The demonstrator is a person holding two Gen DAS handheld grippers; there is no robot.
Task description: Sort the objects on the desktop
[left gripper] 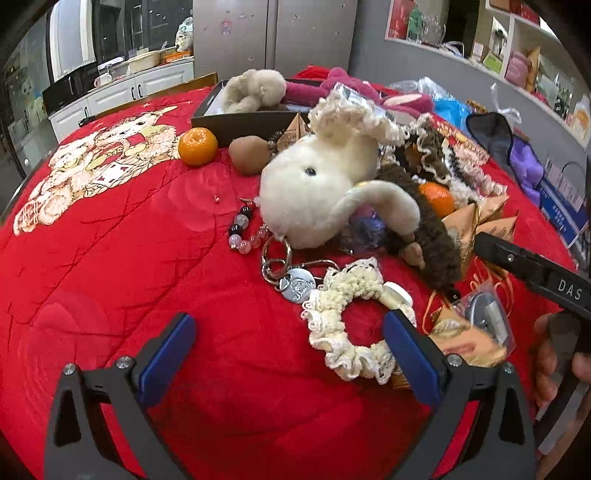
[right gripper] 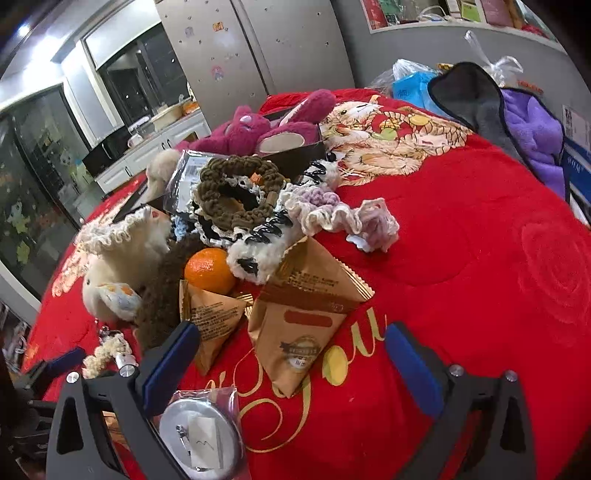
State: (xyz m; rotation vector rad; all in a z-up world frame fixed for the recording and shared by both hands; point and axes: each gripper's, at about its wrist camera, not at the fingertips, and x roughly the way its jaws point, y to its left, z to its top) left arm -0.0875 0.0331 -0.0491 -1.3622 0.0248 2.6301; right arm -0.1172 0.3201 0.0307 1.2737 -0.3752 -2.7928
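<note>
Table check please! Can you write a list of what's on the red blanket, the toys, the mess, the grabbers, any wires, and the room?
Surface: red blanket with bear print.
Job's things: white plush toy, cream scrunchie, bead bracelet, oranges, brown snack packets.
Clutter: heaped scrunchies, keyrings, pink plush in dark box.
Grippers: left gripper open, empty; right gripper open, empty.
Cables: nothing seen.
Surroundings: fridge, shelves, kitchen counter.

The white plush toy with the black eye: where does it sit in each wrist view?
Left wrist: white plush toy fills the centre, just above the metal keyrings.
Right wrist: it lies at the left edge, partly hidden by the pile.
Shared landmark: the orange tucked beside the brown furry toy.
</note>
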